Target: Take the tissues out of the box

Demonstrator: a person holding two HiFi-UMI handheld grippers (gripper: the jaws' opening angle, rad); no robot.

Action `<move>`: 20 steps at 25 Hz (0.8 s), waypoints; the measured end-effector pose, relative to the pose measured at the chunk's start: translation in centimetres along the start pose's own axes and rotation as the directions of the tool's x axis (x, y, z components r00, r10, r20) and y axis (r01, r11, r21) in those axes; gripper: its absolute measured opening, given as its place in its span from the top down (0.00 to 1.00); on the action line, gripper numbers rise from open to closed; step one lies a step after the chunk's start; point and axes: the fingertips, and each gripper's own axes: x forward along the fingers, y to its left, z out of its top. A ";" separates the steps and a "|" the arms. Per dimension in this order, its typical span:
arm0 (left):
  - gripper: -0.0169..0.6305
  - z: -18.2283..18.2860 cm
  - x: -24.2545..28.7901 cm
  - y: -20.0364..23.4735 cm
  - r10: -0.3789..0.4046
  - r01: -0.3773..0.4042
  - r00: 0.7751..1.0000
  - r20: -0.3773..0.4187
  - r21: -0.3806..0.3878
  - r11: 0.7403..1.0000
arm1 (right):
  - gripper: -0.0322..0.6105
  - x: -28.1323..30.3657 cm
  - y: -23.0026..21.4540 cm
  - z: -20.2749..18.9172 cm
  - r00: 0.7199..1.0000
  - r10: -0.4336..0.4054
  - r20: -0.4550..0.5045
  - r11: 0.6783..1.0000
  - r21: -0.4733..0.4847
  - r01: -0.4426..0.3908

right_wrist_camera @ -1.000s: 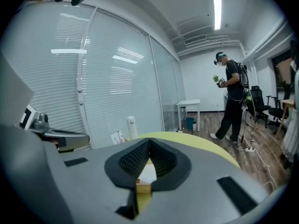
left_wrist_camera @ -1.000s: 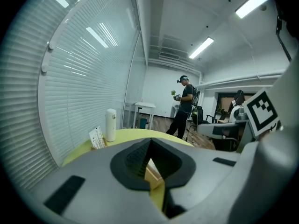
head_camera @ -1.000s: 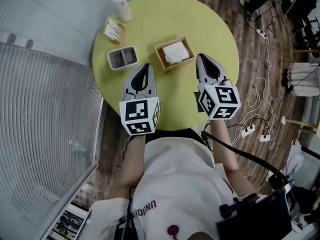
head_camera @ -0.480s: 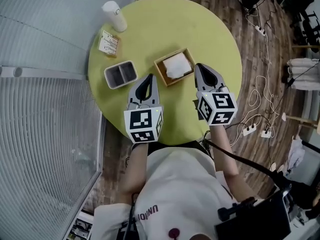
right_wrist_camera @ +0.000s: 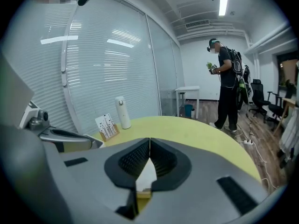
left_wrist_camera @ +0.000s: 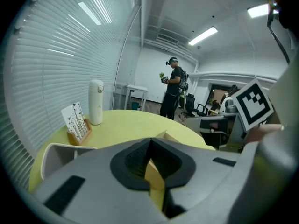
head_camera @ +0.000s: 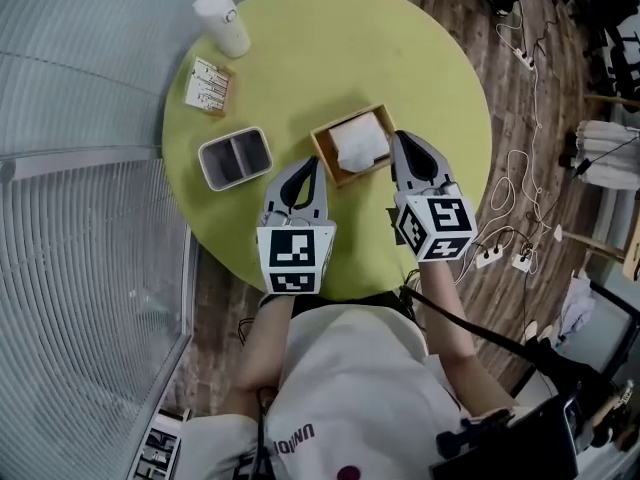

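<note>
Task thing: The tissues (head_camera: pixel 358 140) are lying as a white stack inside the wooden box (head_camera: pixel 340 118), which is sitting near the middle of the round yellow-green table (head_camera: pixel 330 48), just above centre in the head view.

Left gripper: The left gripper (head_camera: pixel 313 161) is pointing at the box's lower-left corner with its tip just beside the wall. Whether it is touching I cannot tell. Its jaws are meeting at the tips and pinching nothing.

Right gripper: The right gripper (head_camera: pixel 399 138) is hovering at the box's right side, jaws pressed together and carrying nothing. In its own view, white tissue and the box's rim are showing through the hollow behind the tips.

Done so far: By my reading, nothing. No tissue is lying on the table and none is sitting in either gripper.

Remaining: Probably the whole job. A gripper is going to need to part its jaws, pinch the top sheet and lift it clear, perhaps while the other is steadying the box.

Other things: A grey two-compartment tray (head_camera: pixel 234 158) is sitting left of the box, a card holder (head_camera: pixel 210 85) further to the upper left, and a white bottle (head_camera: pixel 222 23) at the table's upper-left edge.

Writing: Red lettering is running upside down across the person's shirt (head_camera: pixel 340 388) at the bottom of the head view, cut off and not fully legible. The card's print is too small to read. The gripper cubes are showing only black-and-white square patterns.
</note>
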 end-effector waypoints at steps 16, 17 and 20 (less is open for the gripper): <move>0.96 -3.0 2.7 0.7 -0.048 0.046 0.998 -0.038 -0.061 0.997 | 0.91 3.1 1.3 -3.1 0.989 0.054 -0.138 0.998 -0.024 -0.058; 0.96 -3.1 2.8 0.9 -0.049 0.046 0.998 -0.041 -0.061 0.997 | 0.90 3.4 1.5 -3.2 0.988 0.058 -0.146 0.998 -0.023 -0.062; 0.96 -3.4 3.2 1.2 -0.052 0.048 0.998 -0.048 -0.068 0.996 | 0.78 3.8 1.8 -3.6 0.981 0.073 -0.181 0.997 -0.026 -0.079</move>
